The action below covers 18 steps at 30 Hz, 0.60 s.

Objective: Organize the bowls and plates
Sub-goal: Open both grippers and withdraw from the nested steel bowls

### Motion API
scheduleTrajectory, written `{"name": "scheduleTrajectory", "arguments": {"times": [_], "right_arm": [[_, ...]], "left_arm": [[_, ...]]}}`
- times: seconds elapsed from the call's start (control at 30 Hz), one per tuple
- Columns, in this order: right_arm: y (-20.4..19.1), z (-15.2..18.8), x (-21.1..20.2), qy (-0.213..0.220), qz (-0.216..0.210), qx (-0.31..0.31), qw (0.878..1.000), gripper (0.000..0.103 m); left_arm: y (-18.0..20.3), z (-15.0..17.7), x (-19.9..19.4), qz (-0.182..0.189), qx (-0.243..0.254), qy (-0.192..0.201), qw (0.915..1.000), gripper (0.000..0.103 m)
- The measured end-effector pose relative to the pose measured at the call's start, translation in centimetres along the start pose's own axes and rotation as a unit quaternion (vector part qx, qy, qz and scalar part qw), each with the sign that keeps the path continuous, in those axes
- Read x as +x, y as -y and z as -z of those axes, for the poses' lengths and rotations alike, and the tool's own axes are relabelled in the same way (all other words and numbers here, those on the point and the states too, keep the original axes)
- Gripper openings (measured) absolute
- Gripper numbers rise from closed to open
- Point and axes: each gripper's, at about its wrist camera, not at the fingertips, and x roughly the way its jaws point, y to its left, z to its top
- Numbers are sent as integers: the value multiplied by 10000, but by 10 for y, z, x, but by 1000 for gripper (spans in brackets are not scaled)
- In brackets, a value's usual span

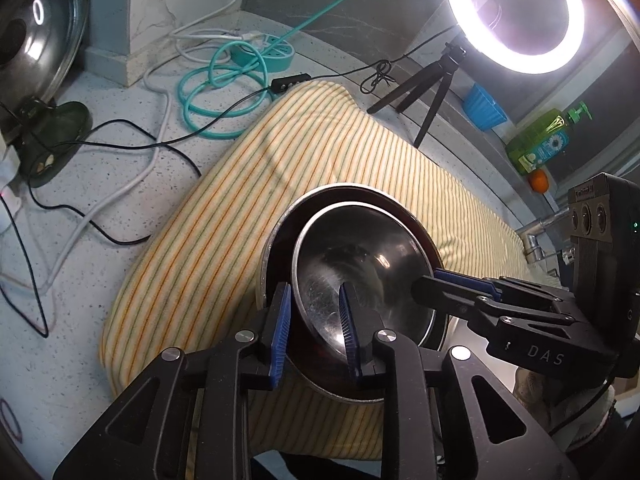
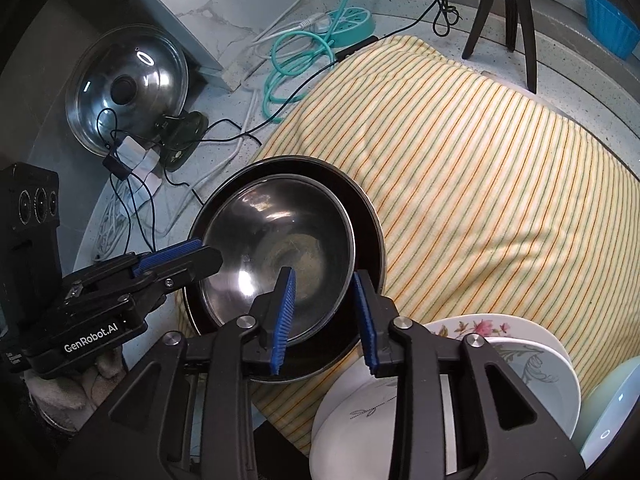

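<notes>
Here a steel bowl (image 1: 360, 276) is seen in the lower centre of the left wrist view, nested inside a larger dark-lined bowl (image 1: 276, 248) whose rim shows around it. Both are set on a yellow striped cloth (image 1: 248, 184) spread over a speckled countertop (image 1: 104, 184).

The left gripper (image 1: 314, 332) is held at the near edge of the stack, its blue-padded fingers (image 1: 282, 332) parted widely; one finger is placed outside the dark bowl's wall and the other inside the steel bowl, so both rims are straddled. Whether the pads press on the metal cannot be told.

The right gripper (image 2: 326, 316) is placed likewise at the opposite rim in the lower centre of the right wrist view, its fingers spread apart, one inside the steel bowl (image 2: 276, 248) and one outside the dark bowl (image 2: 368, 220). Firm contact cannot be confirmed there either.

At the lower right of the right wrist view, a stack of white plates (image 2: 532, 364) with floral prints is seen, lying partly on the cloth just beside the bowls.

Further out, a ring light (image 1: 516, 12) on a small tripod is lit at the upper right of the left wrist view, a green soap bottle (image 1: 544, 140) is seen below it, coiled teal cable (image 1: 220, 92) is laid at upper centre, and a steel pot lid (image 2: 124, 88) is propped at the upper left of the right wrist view.
</notes>
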Motion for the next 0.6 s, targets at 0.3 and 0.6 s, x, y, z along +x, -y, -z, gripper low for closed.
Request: {"name": "scheduleTrajectory", "arguments": {"times": [0.3,0.6], "right_arm": [[-1,-1,-24,305,-81,0,9995,55],[16,14,-71,794,-93,163,9967,77]], "left_arm": [[7,-6,-14,61,57,201,9998,22],[35,-5,-27,-7,341,392,9986,67]]}}
